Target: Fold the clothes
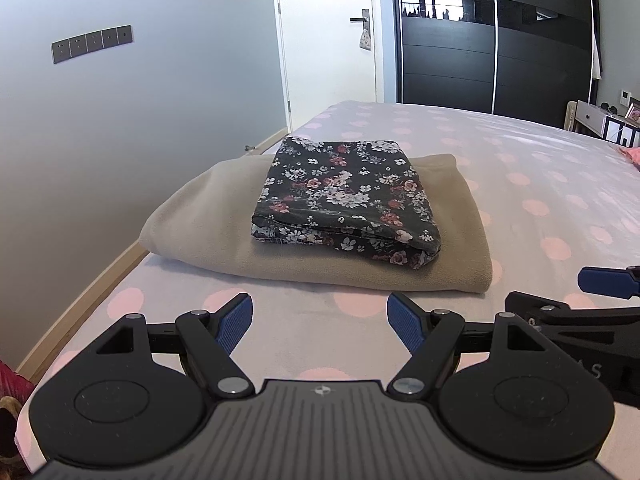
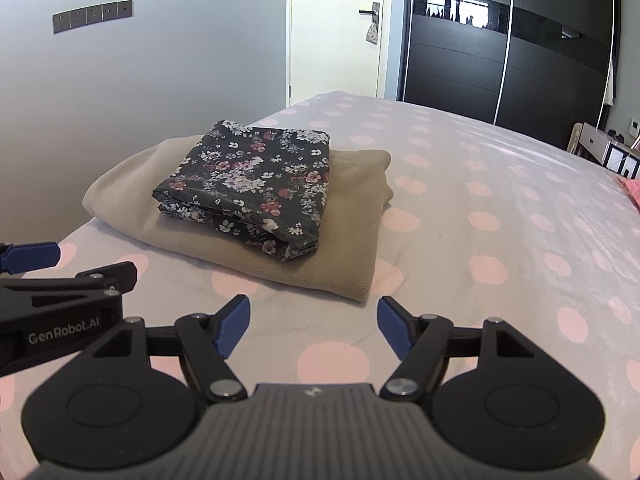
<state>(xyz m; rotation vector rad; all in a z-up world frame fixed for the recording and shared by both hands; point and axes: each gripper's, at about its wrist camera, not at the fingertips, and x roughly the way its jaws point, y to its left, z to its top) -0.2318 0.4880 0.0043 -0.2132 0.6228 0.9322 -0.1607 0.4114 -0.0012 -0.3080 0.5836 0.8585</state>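
Floral garment (image 1: pixel 344 196) lies folded atop the folded beige blanket (image 1: pixel 192 232) near the bed (image 1: pixel 520 184) edge, stacked to keep finished items together. Left tongs (image 1: pixel 320 322) and right tongs (image 2: pixel 313 322) are apart, empty, near the stack without touching it.

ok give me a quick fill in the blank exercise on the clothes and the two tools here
1. The folded floral garment lies on top of a folded ____ garment.
2. Both garments rest on a bed sheet patterned with pink ____.
3. The left tool and the right tool both have their jaws ____ and hold nothing.

Missing words: beige; dots; open
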